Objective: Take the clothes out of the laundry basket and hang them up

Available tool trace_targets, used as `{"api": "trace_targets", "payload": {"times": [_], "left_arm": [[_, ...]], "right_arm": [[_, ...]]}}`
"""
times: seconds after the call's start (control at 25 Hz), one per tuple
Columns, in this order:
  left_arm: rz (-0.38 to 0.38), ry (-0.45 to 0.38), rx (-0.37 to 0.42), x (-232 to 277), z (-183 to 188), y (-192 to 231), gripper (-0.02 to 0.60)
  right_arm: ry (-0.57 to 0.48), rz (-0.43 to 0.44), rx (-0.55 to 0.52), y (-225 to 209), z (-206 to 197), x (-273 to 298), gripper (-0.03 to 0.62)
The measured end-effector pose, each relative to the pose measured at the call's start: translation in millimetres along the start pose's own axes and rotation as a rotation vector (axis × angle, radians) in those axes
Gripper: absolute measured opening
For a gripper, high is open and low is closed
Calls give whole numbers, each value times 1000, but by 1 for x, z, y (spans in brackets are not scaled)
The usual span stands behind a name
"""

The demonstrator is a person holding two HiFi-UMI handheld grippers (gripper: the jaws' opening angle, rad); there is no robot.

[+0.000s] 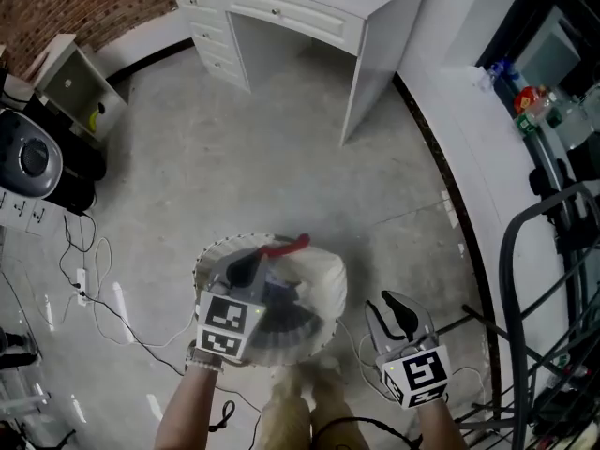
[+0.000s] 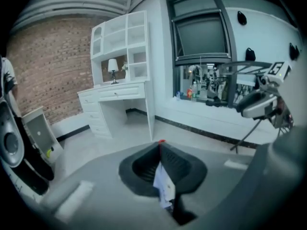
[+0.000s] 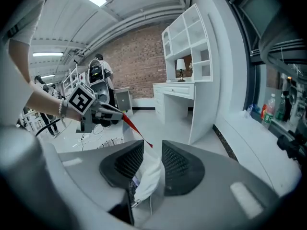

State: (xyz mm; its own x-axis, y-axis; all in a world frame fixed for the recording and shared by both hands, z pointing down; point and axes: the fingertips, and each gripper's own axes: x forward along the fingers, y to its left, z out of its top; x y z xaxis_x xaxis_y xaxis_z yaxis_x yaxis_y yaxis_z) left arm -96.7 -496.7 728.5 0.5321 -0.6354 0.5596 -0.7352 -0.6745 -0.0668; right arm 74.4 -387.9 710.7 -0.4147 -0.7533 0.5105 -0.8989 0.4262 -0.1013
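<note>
Two grippers share one white garment with red trim point(image 1: 314, 279). The left gripper point(image 2: 160, 150) is clamped tight on its edge, and the right gripper point(image 3: 153, 150), jaws half parted, pinches a fold. The cloth hides most of the white slatted laundry basket point(image 1: 208, 256). A black tubular rack point(image 1: 504, 261) stands at three o'clock and a white wooden desk point(image 1: 281, 12) at twelve.

— What stands by the brick wall point(image 2: 48, 75)?
— A white desk point(image 2: 115, 95) with a lamp point(image 2: 113, 65) on it, shelves point(image 2: 127, 47) above.
— And the floor point(image 1: 281, 176)?
— Grey, with cables point(image 1: 89, 284) trailing at left.
</note>
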Motion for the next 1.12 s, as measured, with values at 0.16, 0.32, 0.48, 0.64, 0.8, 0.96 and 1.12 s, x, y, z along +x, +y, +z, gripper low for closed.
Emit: {"api": "trace_targets", "payload": {"times": [0.16, 0.32, 0.48, 0.64, 0.8, 0.96, 1.12], "left_arm": [[20, -45, 60, -36, 52, 4, 0], [25, -92, 133, -80, 103, 4, 0], [48, -142, 194, -129, 153, 4, 0], [79, -216, 256, -176, 204, 9, 0], [109, -258, 319, -228, 240, 11, 2], [145, -312, 384, -272, 282, 17, 2], [165, -348, 443, -310, 315, 20, 2]], "right_arm": [[-22, 2, -7, 3, 35, -19, 106], [-44, 10, -6, 15, 64, -39, 106], [-75, 4, -3, 29, 98, -60, 106], [-116, 25, -17, 45, 136, -71, 126], [-149, 62, -30, 72, 164, -88, 127], [-198, 101, -80, 91, 201, -96, 127], [-239, 130, -120, 106, 234, -95, 127]]}}
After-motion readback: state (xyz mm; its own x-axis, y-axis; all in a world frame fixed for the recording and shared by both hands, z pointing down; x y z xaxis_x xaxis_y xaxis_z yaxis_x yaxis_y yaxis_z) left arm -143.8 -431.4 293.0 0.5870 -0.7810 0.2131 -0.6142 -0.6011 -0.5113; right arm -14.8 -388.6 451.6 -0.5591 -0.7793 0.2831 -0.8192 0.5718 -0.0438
